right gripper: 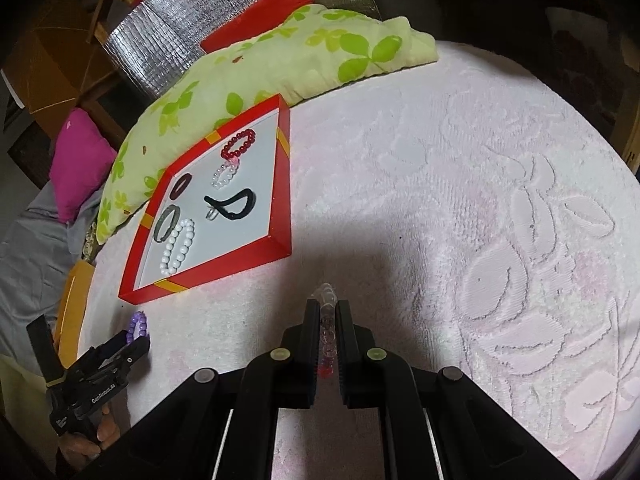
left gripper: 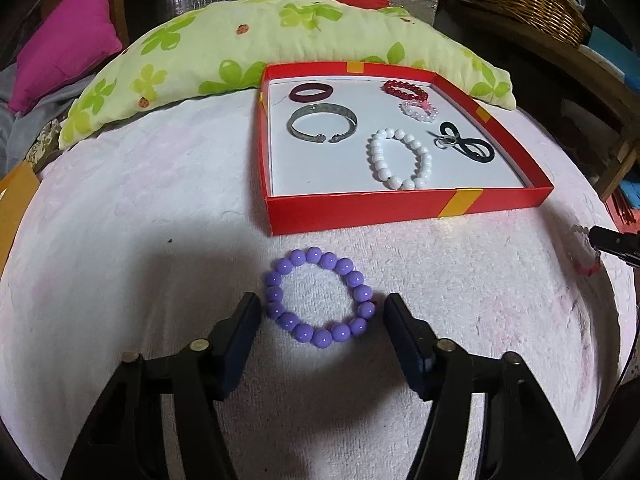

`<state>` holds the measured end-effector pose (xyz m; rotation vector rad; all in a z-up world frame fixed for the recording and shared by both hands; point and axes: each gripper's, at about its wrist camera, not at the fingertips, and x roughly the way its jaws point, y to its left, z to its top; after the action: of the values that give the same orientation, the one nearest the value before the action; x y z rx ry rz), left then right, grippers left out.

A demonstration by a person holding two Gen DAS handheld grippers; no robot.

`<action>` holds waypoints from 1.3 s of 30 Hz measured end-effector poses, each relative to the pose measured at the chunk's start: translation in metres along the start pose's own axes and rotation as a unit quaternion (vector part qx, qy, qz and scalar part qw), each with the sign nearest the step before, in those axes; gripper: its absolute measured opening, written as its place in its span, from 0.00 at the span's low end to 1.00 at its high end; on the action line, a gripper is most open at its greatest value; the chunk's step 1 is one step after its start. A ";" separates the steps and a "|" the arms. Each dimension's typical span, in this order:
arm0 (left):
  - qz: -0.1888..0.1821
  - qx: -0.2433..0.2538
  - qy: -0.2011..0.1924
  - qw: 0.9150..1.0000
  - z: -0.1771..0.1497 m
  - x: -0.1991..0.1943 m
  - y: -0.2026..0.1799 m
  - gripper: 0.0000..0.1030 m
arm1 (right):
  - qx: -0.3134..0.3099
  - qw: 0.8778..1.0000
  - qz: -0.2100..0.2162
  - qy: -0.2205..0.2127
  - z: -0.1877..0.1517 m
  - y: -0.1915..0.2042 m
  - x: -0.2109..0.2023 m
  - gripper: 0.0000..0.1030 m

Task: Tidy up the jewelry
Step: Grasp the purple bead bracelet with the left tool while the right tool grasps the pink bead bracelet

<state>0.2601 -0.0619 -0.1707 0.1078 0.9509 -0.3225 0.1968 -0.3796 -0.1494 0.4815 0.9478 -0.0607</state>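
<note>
My left claw (left gripper: 322, 320) gapes around the purple bracelet (left gripper: 319, 300) (box (left gripper: 400, 208) just ahead), my right claw (right gripper: 325, 320) pinches a clear bracelet (right gripper: 327, 320); I fear beads rolling free on closing.

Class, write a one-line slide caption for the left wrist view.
Open left tool straddles a purple bead bracelet on the white towel, before the red box of jewelry.
</note>
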 end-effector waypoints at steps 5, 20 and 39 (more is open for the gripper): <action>-0.005 0.002 -0.004 1.000 0.000 -0.002 0.001 0.39 | -0.001 1.000 -0.008 0.009 -0.001 -0.001 0.005 0.08; -0.024 -0.005 -0.022 0.999 -0.002 -0.022 0.007 0.09 | -0.022 1.000 0.005 -0.003 -0.003 0.013 -0.001 0.08; -0.009 0.004 -0.018 1.000 -0.010 -0.032 0.010 0.09 | -0.030 0.999 0.009 -0.005 -0.004 0.020 -0.004 0.08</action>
<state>0.2383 -0.0428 -0.1506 0.1007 0.9154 -0.3439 0.1969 -0.3607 -0.1409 0.4340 0.9329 -0.0179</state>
